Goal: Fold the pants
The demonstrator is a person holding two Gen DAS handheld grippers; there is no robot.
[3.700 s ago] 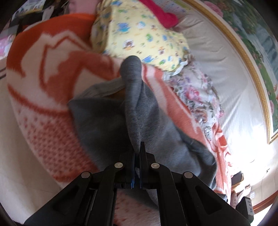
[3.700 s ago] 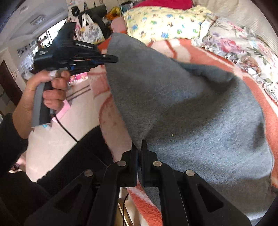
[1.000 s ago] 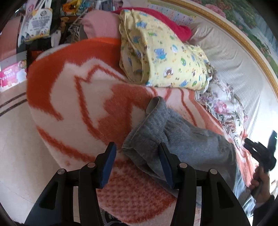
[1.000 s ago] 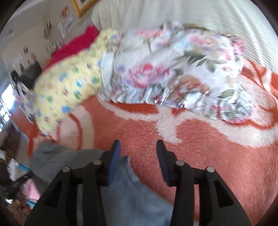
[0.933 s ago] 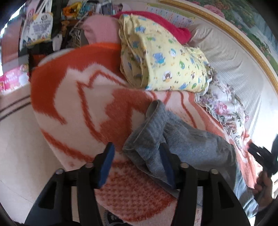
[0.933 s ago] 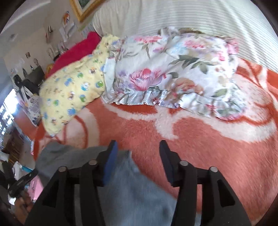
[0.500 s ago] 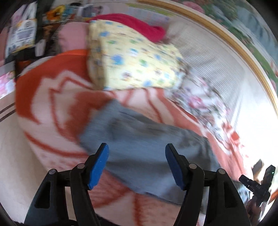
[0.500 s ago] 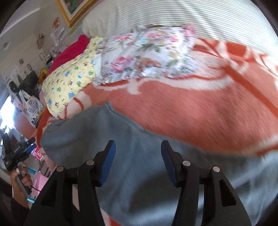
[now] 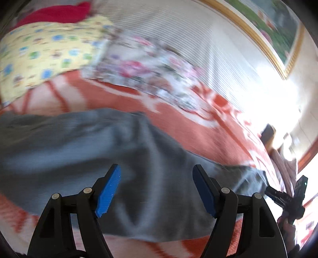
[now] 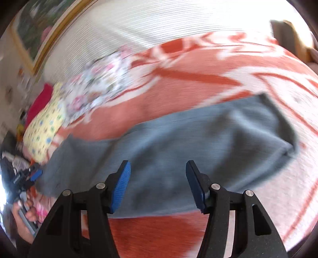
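The grey pants [image 9: 83, 150] lie stretched along the front of an orange and white blanket [image 9: 198, 129] on the bed. They also show in the right wrist view [image 10: 178, 142], with one end at the right. My left gripper [image 9: 157, 188] is open and empty, above the pants. My right gripper [image 10: 158, 184] is open and empty, above their middle. The right gripper shows small at the right edge of the left wrist view [image 9: 286, 196]. The left gripper shows at the left edge of the right wrist view [image 10: 29, 174]. Both views are motion-blurred.
A yellow patterned pillow [image 9: 43, 53] and a floral pillow [image 9: 151, 73] lie behind the pants, with a red cushion [image 9: 59, 13] further back. A striped white sheet [image 10: 159, 25] covers the far side. A gold-framed picture [image 9: 268, 29] hangs on the wall.
Both grippers let go of the pants and now stand open. The pants went from hanging to lying along the blanket. Both cameras have swung right along the bed.
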